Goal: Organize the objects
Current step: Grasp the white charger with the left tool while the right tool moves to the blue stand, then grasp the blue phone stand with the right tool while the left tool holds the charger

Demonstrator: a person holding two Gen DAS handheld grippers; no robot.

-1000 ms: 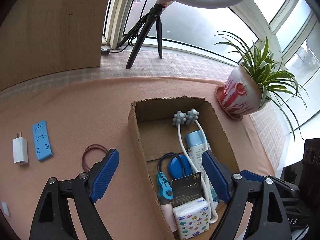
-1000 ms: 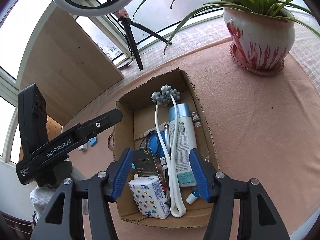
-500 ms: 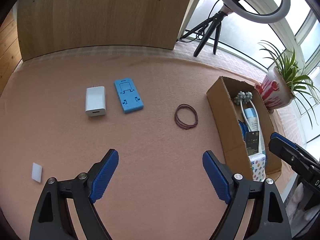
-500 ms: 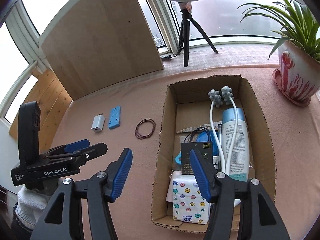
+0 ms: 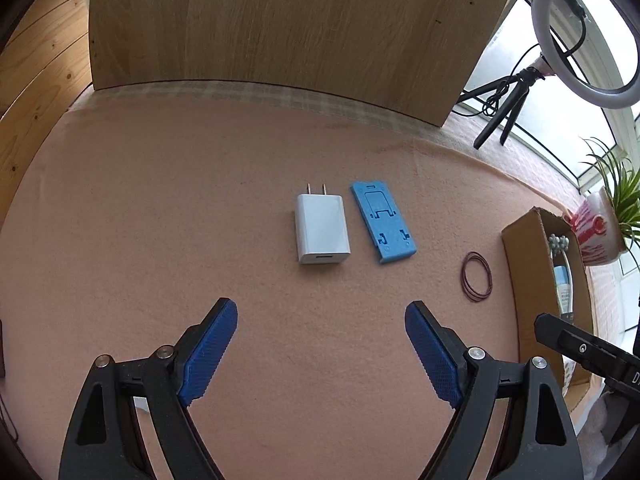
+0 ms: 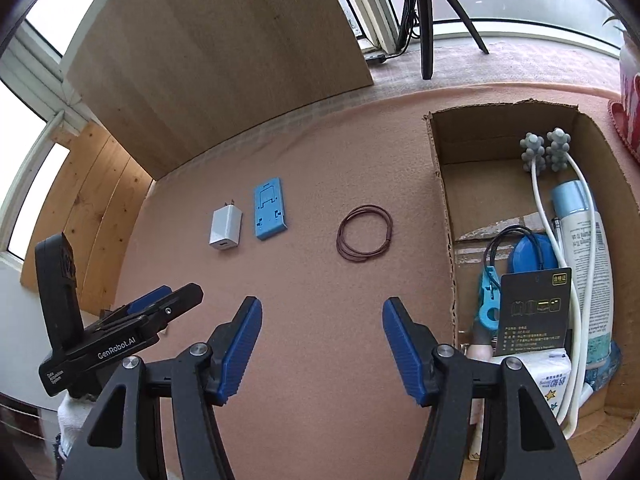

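A white charger plug (image 5: pixel 322 227) and a blue phone stand (image 5: pixel 383 220) lie side by side on the pink cloth. They sit just ahead of my left gripper (image 5: pixel 321 320), which is open and empty above the cloth. A brown rubber-band ring (image 5: pixel 476 277) lies further right, before the cardboard box (image 5: pixel 520 264). In the right wrist view my right gripper (image 6: pixel 322 316) is open and empty, hovering left of the box (image 6: pixel 438 184) and short of the ring (image 6: pixel 364 232). Charger (image 6: pixel 225 227) and stand (image 6: pixel 270 209) lie beyond it to the left. My left gripper (image 6: pixel 180 294) shows at the lower left.
The box holds a white massager (image 6: pixel 540 152), a pale blue bottle (image 6: pixel 584 232), a black card (image 6: pixel 534 308), a tissue pack (image 6: pixel 552 380) and a blue clip (image 6: pixel 490 300). A wooden panel (image 5: pixel 280 28) stands behind the cloth. A ring-light tripod (image 5: pixel 508 100) and potted plant (image 5: pixel 600 228) are at the far right.
Both grippers have swung left, away from the box. The left one now faces the charger and stand. The right one has moved from over the box to the cloth beside it.
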